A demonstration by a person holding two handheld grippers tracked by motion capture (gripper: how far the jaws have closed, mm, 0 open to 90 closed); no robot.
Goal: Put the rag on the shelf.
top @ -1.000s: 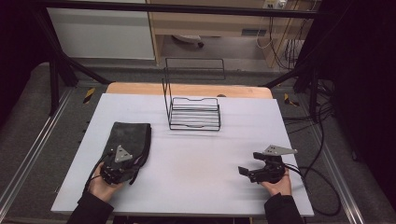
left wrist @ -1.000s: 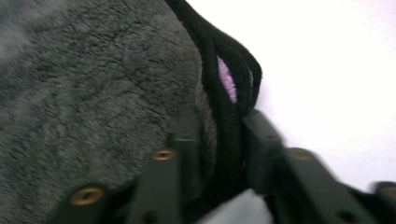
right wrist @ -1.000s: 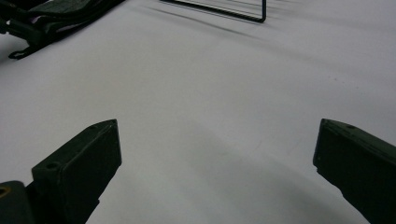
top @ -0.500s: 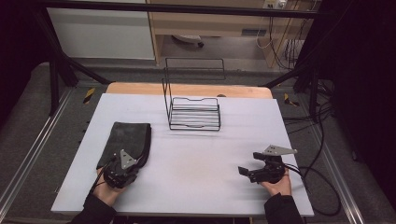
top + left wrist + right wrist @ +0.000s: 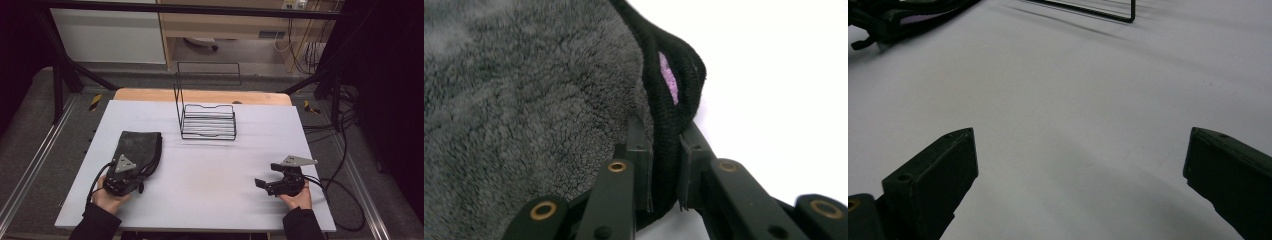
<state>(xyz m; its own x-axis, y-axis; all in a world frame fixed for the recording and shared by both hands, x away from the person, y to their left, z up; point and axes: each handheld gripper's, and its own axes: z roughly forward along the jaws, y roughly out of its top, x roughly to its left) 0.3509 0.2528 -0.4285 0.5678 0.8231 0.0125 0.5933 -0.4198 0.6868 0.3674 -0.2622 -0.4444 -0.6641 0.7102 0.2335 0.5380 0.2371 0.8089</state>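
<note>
Left of the wire rack [image 5: 207, 121], nearer the person, a folded dark grey towel [image 5: 139, 148] lies flat on the white table [image 5: 210, 175]. Its near corner is where the left gripper [image 5: 131, 176] works: in the left gripper view the jaws have just been closing, and they now pinch the thick black hem [image 5: 669, 130] of the towel [image 5: 524, 125] between their pads, with a sliver of pink showing inside the fold. The grip sits on the rolled edge alone, at the very corner, so it looks shallow. To do this step well, the pinch should probably take in all the layers of the fold, not just the outer hem, and any lift should be slow enough that the plush cloth does not slide out. Directly in front of the person's chest, the table between towel and far hand is bare, which leaves room to drag or unfold the cloth toward the rack. Right of the rack and again nearer the person, the right gripper [image 5: 264, 185] rests low over the table with its jaws spread wide and nothing between them [image 5: 1078, 170]; it seems ready to take a second corner.
</note>
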